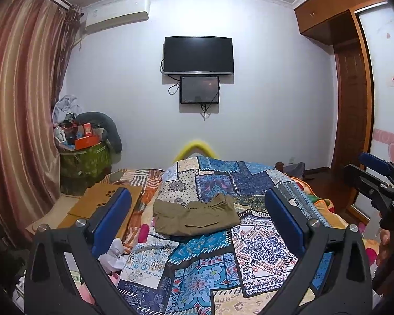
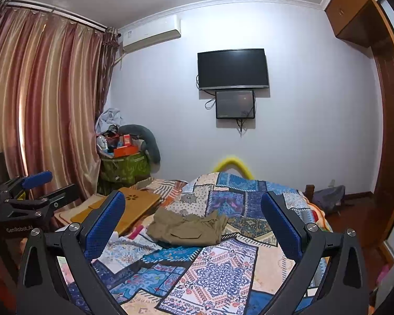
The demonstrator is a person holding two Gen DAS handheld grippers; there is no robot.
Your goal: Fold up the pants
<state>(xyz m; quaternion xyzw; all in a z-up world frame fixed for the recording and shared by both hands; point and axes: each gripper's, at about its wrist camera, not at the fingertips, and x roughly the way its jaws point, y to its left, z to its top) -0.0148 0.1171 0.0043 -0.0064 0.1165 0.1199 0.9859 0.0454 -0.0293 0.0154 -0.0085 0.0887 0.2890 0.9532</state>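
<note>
Olive-brown pants (image 1: 195, 219) lie in a folded bundle on the patterned patchwork bedspread (image 1: 260, 246), pocket slit facing up. In the right wrist view the same pants (image 2: 189, 227) rest in the middle of the bedspread (image 2: 218, 270). My left gripper (image 1: 198, 204) is open, its blue pads wide apart, hovering short of the pants with nothing between them. My right gripper (image 2: 193, 206) is also open wide and holds nothing, well back from the bundle. Each gripper shows at the edge of the other's view: the right gripper (image 1: 375, 176), the left gripper (image 2: 42, 186).
A wooden lap desk (image 1: 102, 204) lies on the bed's left side beside a heaped green basket (image 1: 85, 161). Striped curtains (image 1: 18, 105) hang left. Two screens (image 1: 198, 55) are mounted on the far wall. A wooden wardrobe (image 1: 352, 99) stands right. Crumpled white cloth (image 1: 115, 254) sits near the left finger.
</note>
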